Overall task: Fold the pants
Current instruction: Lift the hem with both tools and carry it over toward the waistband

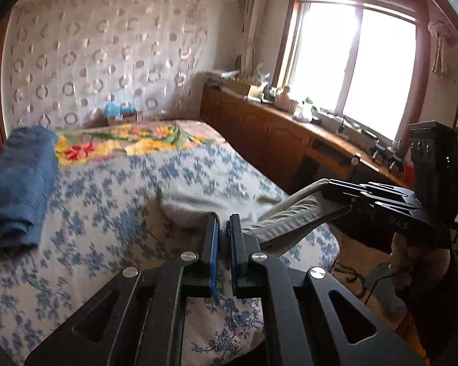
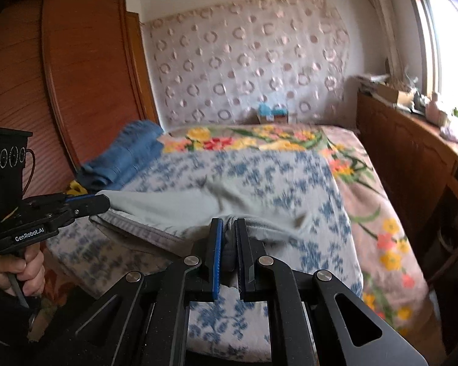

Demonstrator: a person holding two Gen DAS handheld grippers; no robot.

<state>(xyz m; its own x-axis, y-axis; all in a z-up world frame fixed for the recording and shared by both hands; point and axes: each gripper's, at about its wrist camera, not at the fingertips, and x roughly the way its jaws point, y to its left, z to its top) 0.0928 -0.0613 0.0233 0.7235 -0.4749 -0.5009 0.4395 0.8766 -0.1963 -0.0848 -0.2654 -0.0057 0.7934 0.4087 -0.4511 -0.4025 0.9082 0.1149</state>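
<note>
Both grippers, left [image 1: 223,228] and right [image 2: 227,231], pinch the pants [image 2: 168,210] (waistband edge).

The bedspread [image 1: 113,189] print is smeared by blur in both views — its blue flowers have no sharp edges. The pants [image 2: 168,210] are blurred too, and their far end cannot be made out. The small clutter on the surface [image 1: 290,116] under the window [image 1: 351,61] is too small to name; the panes are blown out white. The blue blanket [image 1: 18,189] is cut off by the left wrist view's edge.

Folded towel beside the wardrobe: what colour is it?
Blue; the folded towel shows best in the left wrist view.
</note>
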